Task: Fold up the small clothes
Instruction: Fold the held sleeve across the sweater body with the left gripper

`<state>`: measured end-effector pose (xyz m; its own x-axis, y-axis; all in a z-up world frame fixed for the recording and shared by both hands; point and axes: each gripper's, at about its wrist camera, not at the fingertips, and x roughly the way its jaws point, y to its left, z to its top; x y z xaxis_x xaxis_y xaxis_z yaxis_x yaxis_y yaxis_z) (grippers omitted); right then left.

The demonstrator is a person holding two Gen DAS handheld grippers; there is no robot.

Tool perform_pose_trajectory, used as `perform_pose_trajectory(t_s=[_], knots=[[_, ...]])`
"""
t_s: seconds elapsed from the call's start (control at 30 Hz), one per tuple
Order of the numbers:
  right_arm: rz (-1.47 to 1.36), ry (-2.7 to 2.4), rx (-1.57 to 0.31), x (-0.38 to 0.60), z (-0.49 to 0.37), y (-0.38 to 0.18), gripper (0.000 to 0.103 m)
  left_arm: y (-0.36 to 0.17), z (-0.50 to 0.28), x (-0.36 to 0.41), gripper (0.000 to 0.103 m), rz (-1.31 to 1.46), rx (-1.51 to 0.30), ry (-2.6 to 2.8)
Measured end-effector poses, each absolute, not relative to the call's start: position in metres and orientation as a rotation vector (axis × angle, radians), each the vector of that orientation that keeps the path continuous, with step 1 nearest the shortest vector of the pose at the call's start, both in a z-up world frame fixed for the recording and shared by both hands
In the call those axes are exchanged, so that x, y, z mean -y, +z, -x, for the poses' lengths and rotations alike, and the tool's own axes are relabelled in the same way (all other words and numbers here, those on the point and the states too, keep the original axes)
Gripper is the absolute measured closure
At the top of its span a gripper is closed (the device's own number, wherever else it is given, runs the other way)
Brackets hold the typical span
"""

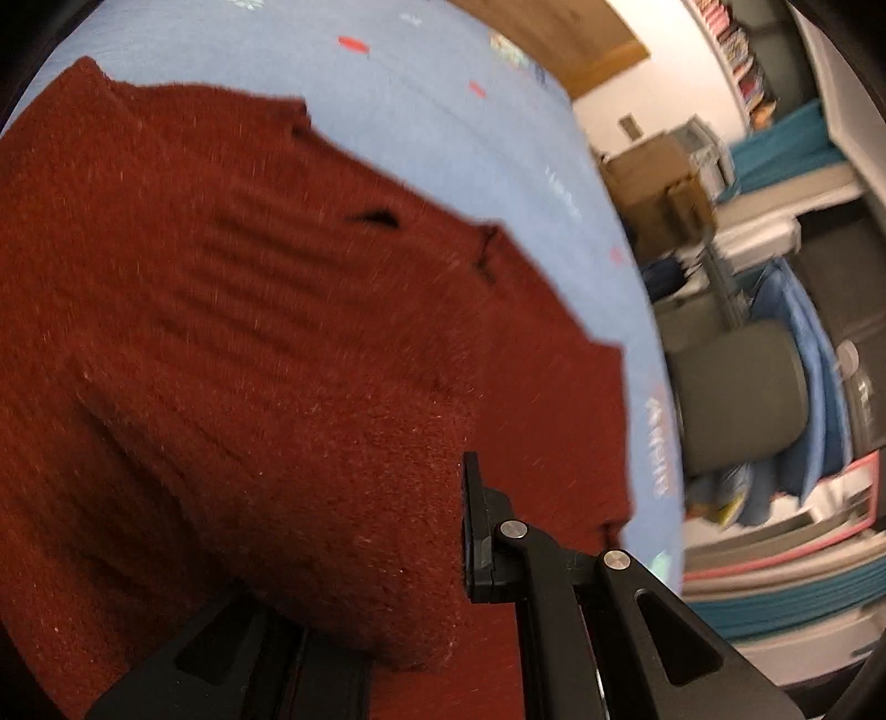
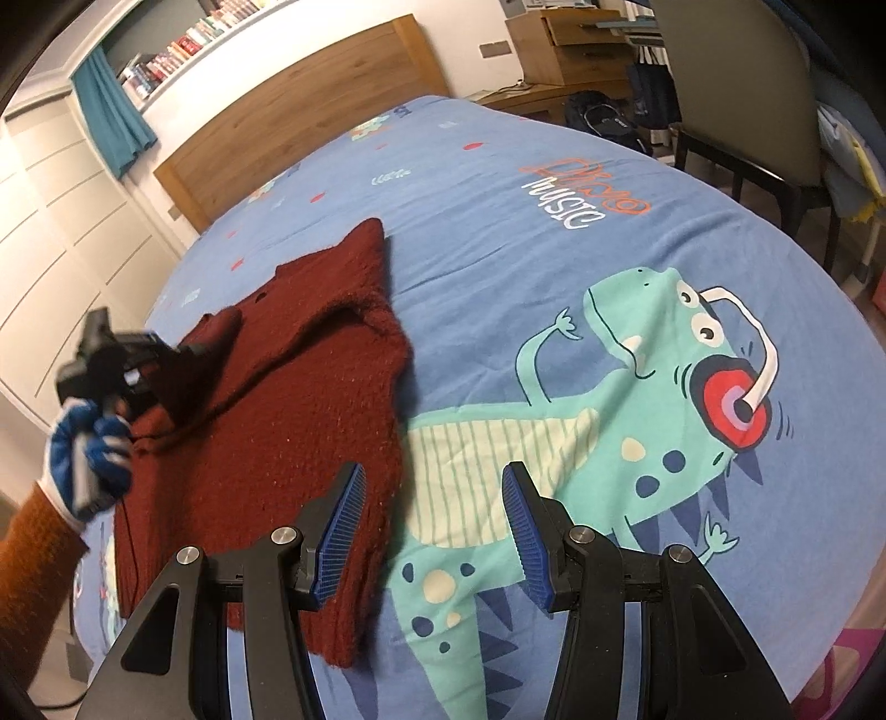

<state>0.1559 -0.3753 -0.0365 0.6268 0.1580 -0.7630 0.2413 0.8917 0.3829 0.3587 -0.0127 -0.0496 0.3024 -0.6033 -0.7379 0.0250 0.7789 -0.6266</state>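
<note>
A dark red knitted sweater (image 2: 288, 421) lies on the blue dinosaur bedspread (image 2: 554, 232), left of the dinosaur print. My left gripper (image 2: 194, 354) is shut on a fold of the sweater and holds it lifted over the garment's left part. In the left wrist view the sweater (image 1: 249, 332) fills the frame and drapes over the left gripper (image 1: 432, 526); only its right finger (image 1: 476, 531) shows. My right gripper (image 2: 434, 531) is open and empty, above the sweater's right edge and the bedspread.
A wooden headboard (image 2: 310, 105) stands at the far end of the bed. A chair (image 2: 736, 94) and a wooden desk (image 2: 565, 50) stand at the right. Boxes and a grey chair (image 1: 736, 393) show beside the bed in the left wrist view.
</note>
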Motion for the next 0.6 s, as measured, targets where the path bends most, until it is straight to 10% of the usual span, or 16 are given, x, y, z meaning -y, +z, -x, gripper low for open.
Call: perform_pose_trajectory(t_s=[0.27,0.6], knots=[[-0.483,-0.056,-0.896,0.381,-0.155,-0.035,0.05,-0.016,-0.378,-0.023,0.07,0.67,-1.144,-0.414],[-0.478,-0.049,-0.892,0.378,-0.153,-0.031,0.05,-0.007,-0.391,-0.036,0.096,0.742,-1.129,-0.458]])
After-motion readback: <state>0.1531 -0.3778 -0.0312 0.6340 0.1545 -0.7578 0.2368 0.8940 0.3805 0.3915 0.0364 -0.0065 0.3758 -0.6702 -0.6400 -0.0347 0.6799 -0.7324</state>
